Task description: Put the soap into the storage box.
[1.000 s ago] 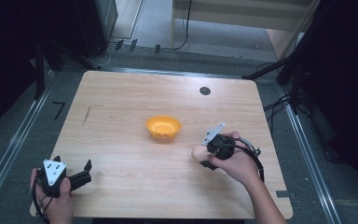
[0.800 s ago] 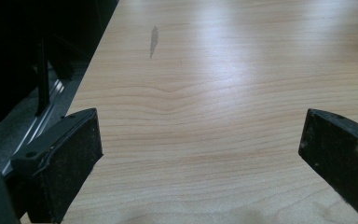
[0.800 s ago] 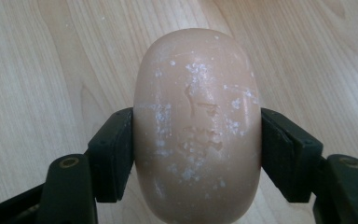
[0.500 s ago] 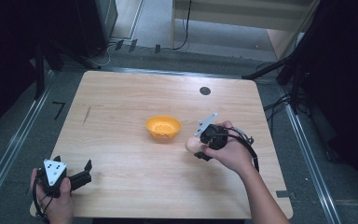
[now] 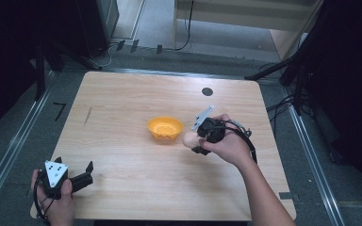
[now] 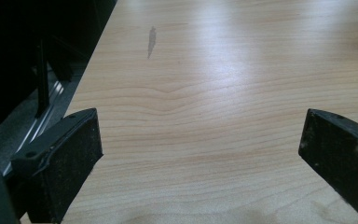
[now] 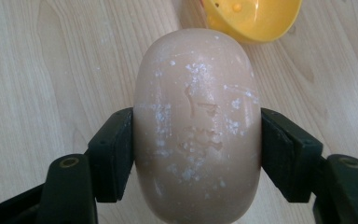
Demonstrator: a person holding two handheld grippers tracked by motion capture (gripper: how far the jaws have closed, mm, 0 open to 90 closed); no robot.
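My right gripper (image 5: 192, 142) is shut on a beige oval soap bar (image 7: 198, 123), its two black jaws pressed against the bar's sides (image 5: 189, 138). It hovers just right of a small orange bowl (image 5: 165, 128) in the middle of the wooden table (image 5: 122, 99); the bowl's rim (image 7: 251, 18) shows beyond the soap. My left gripper (image 5: 86, 172) rests at the table's front left corner, held in a hand, jaws wide open with bare wood between them (image 6: 200, 135).
A round black hole (image 5: 207, 91) sits in the tabletop at the back right. A dark mark (image 5: 88, 116) lies on the wood at the left. Metal rails (image 5: 9, 150) run along both sides, and cables (image 5: 283, 106) trail off the right edge.
The right gripper has carried the soap up and left, closer to the orange bowl. The left gripper has stayed in place.
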